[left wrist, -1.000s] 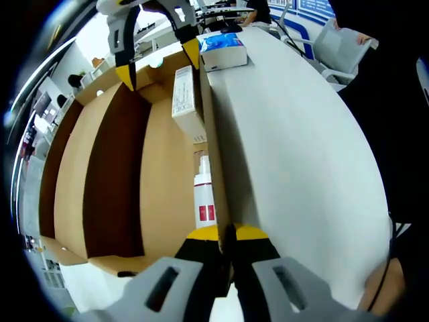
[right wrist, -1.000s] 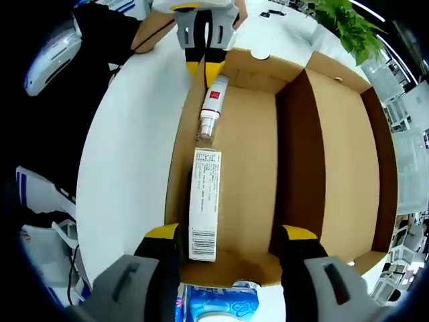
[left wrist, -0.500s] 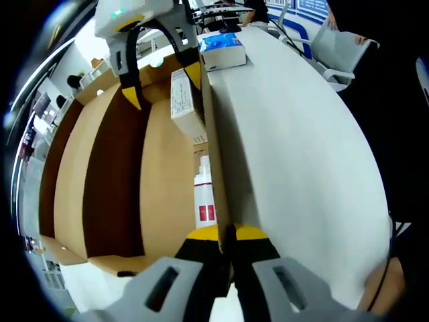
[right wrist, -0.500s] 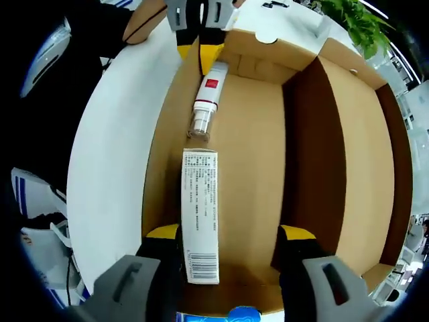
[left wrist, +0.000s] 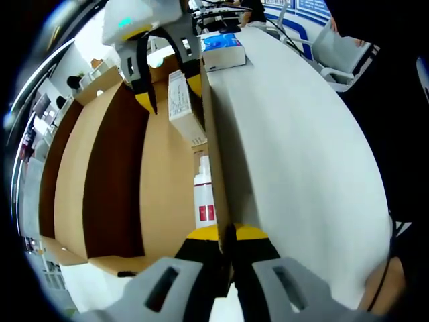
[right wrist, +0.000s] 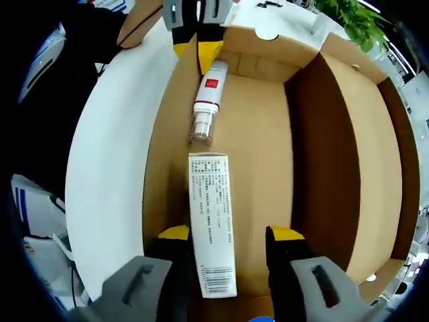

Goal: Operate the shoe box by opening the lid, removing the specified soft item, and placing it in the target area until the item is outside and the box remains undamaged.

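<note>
An open cardboard shoe box (right wrist: 261,134) lies on a white table (left wrist: 301,161), its lid (right wrist: 365,134) folded out flat. Inside lie a long white printed carton (right wrist: 211,221) and a white bottle with a red label (right wrist: 206,100), end to end along one wall. My left gripper (left wrist: 224,233) is shut on the top edge of that box wall (left wrist: 213,154); it also appears as the left gripper (right wrist: 198,50) in the right gripper view. My right gripper (right wrist: 230,235) is open, one jaw on each side of the carton, the right-hand jaw clearly apart from it. In the left gripper view the right gripper (left wrist: 167,87) straddles the carton (left wrist: 182,107).
A blue-and-white packet (left wrist: 222,50) lies on the table just beyond the box's far end. A person in dark clothes (left wrist: 395,114) stands at the table's side. Green plant leaves (right wrist: 348,23) rise past the lid.
My right gripper has come down into the box over the white carton, and its jaws have narrowed around it. The left gripper has stayed clamped on the wall.
</note>
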